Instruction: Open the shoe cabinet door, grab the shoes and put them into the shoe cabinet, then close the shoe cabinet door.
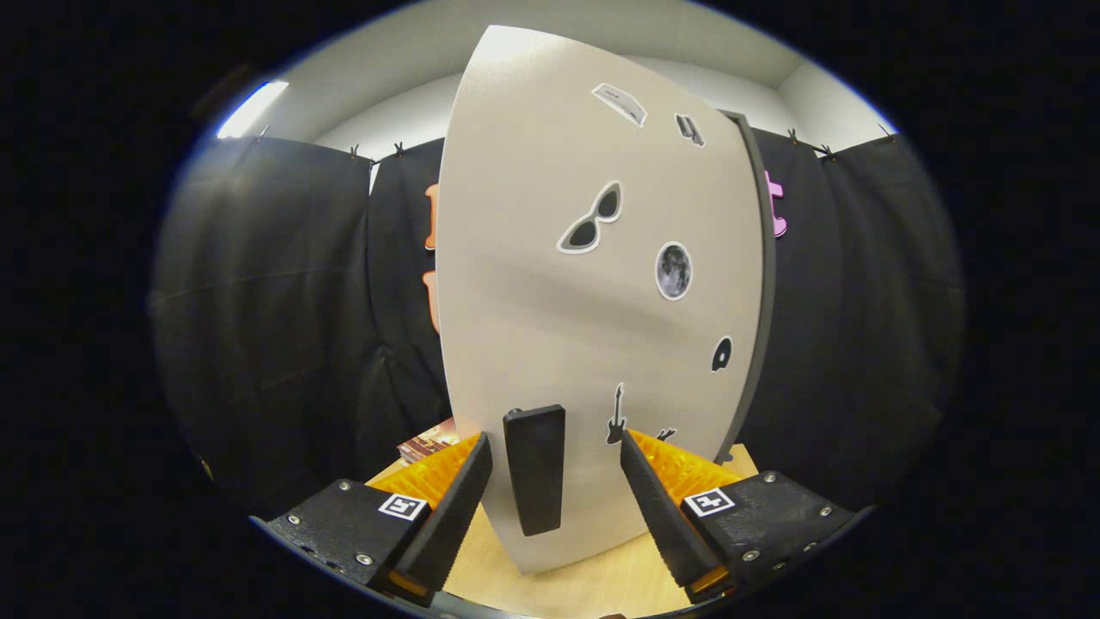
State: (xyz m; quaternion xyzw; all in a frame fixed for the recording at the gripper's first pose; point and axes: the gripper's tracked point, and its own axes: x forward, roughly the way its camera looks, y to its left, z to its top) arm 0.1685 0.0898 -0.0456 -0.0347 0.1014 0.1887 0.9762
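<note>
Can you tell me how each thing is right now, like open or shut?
tongs: open, one finger on each side of the handle, not pressing it
handle: upright black bar on the door, between the fingers, not gripped
shoe cabinet door: looks shut, stickers on its front

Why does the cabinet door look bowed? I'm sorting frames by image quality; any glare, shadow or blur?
Gripper view: fisheye distortion curves the cabinet door, so its edges bulge outward. A ceiling light blows out white above the cloth wall. A soft shadow band crosses the door under the sunglasses sticker. The black handle looks sharp between the open gripper fingers, with no motion blur noticeable.
</note>
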